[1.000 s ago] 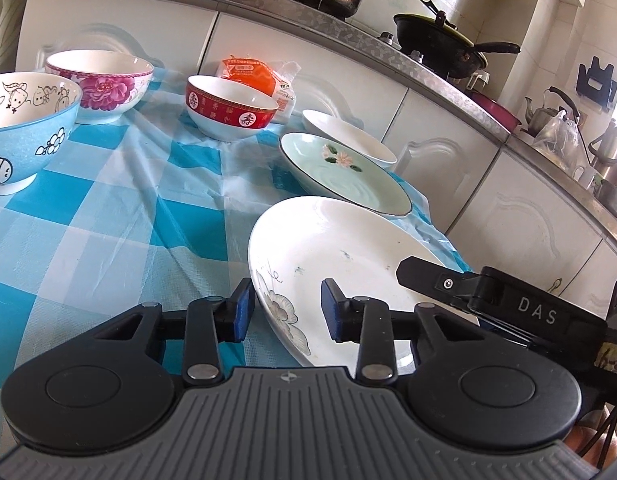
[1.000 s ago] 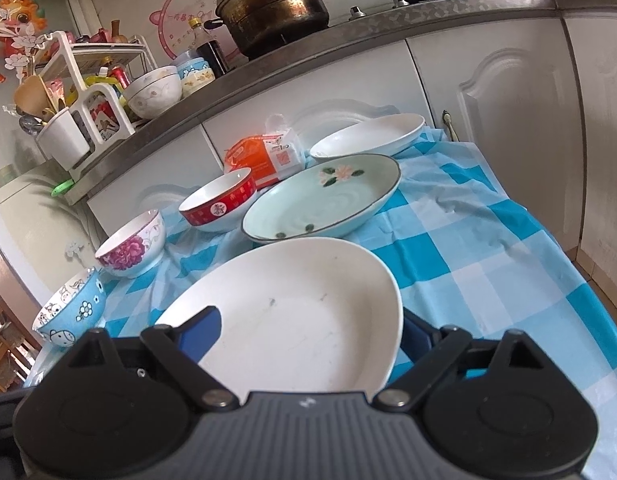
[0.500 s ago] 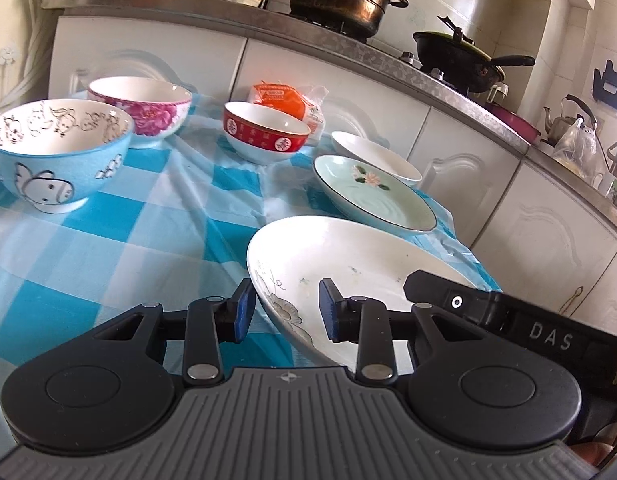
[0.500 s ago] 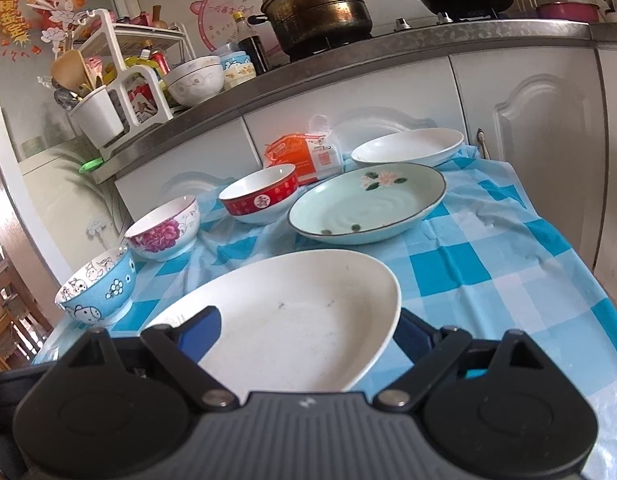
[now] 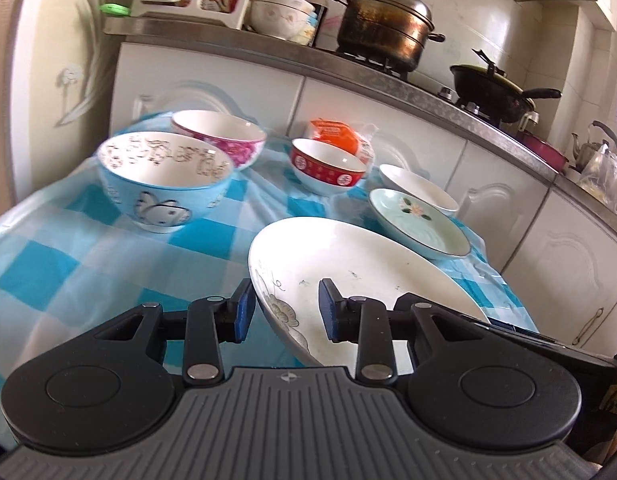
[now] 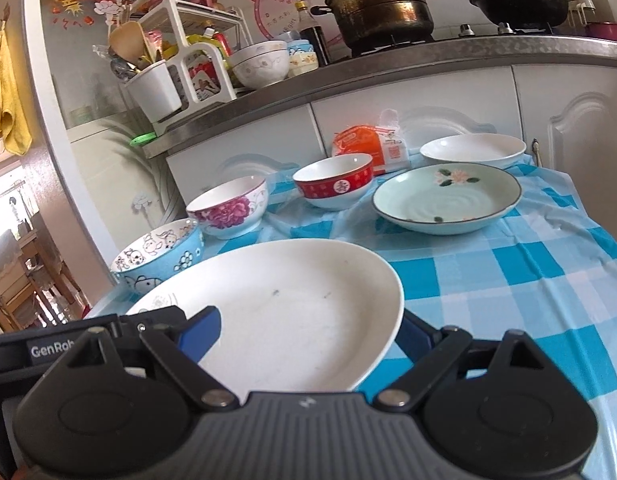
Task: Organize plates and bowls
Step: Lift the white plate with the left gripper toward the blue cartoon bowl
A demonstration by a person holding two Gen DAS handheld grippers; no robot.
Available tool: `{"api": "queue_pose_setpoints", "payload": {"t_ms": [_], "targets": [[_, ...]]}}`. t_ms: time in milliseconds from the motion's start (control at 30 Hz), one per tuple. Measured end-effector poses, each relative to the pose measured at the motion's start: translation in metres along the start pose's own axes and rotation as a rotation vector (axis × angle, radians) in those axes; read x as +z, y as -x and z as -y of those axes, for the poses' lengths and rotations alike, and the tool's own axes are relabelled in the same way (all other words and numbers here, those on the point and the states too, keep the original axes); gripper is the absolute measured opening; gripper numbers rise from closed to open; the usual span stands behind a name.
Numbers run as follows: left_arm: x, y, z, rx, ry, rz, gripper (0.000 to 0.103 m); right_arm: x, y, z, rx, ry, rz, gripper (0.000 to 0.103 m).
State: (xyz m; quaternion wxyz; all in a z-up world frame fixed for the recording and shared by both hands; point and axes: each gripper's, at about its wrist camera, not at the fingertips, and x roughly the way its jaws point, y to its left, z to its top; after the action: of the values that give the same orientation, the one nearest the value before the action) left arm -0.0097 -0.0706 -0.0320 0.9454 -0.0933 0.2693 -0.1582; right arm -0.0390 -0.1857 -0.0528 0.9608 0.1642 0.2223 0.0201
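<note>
Over checked tablecloth (image 5: 88, 264), white plate (image 5: 348, 264) between both grippers' fingers

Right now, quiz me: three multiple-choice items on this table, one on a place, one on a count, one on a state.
1. Where does the red bowl stand?
A. inside the blue bowl
B. in front of the orange packet
C. on the counter

2. How many bowls stand on the checked cloth?
A. three
B. one
C. five

3. How is the big white plate held?
A. lying flat, untouched
B. stacked on the green plate
C. tilted, with both grippers at its rim

Answers: 1 B, the orange packet sits just behind it. 2 A, blue bowl, pink-flowered bowl and the red one. 3 C, left gripper and right gripper straddle opposite edges.
</note>
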Motion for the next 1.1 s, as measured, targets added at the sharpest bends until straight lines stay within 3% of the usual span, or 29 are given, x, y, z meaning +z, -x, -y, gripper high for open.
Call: {"api": "queue_pose_setpoints", "payload": {"t_ms": [333, 633, 1100], "targets": [[0.000, 0.034, -0.045, 0.141, 0.067, 0.014, 0.037, -0.014, -0.010, -0.054, 0.102, 0.098, -0.049, 0.092], [-0.004, 0.040, -0.084, 0.234, 0.193, -0.029, 0.036, -0.025, -0.023, -0.090, 0.171, 0.176, -0.081, 0.092], [-0.004, 0.034, -0.097, 0.269, 0.253, -0.050, 0.036, -0.037, -0.038, -0.096, 0.221, 0.172, -0.146, 0.095]]}}
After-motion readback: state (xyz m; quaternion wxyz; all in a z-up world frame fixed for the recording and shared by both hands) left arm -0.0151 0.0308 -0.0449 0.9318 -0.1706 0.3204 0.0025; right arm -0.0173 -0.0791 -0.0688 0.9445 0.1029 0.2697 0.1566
